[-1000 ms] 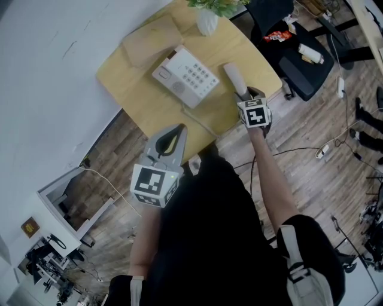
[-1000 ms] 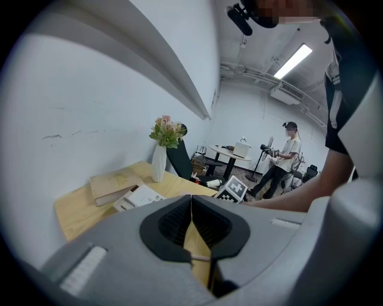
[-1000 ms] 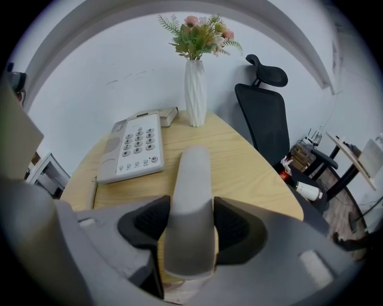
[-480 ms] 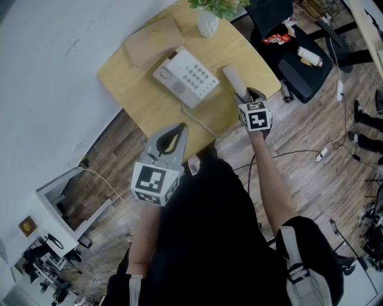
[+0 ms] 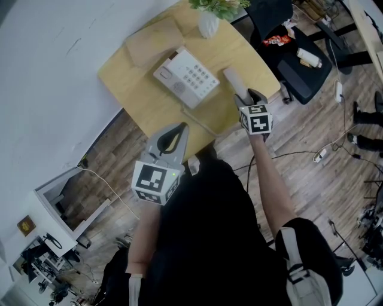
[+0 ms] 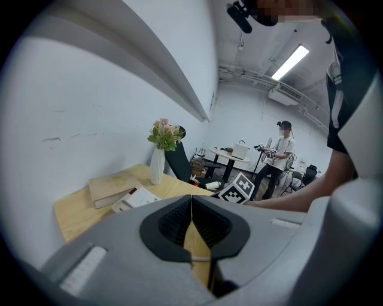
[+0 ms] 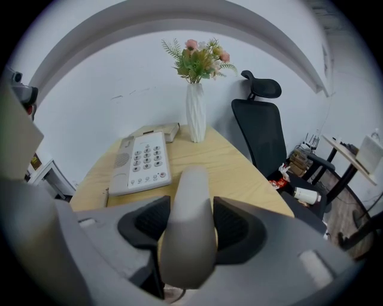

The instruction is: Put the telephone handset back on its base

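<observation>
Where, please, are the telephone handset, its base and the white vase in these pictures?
telephone handset (image 7: 190, 209): right gripper view, middle of its grey body.
base (image 5: 190, 75): head view, on its keypad.
white vase (image 7: 195, 113): right gripper view, middle of its body.

White vase (image 5: 207, 23) with flowers (image 5: 219, 6), tan book (image 5: 149, 40) on wooden table (image 5: 136, 95); black office chair (image 5: 301, 75) beside.

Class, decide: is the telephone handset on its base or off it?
Off: the right tongs grip the handset, apart from the base on the table.
</observation>
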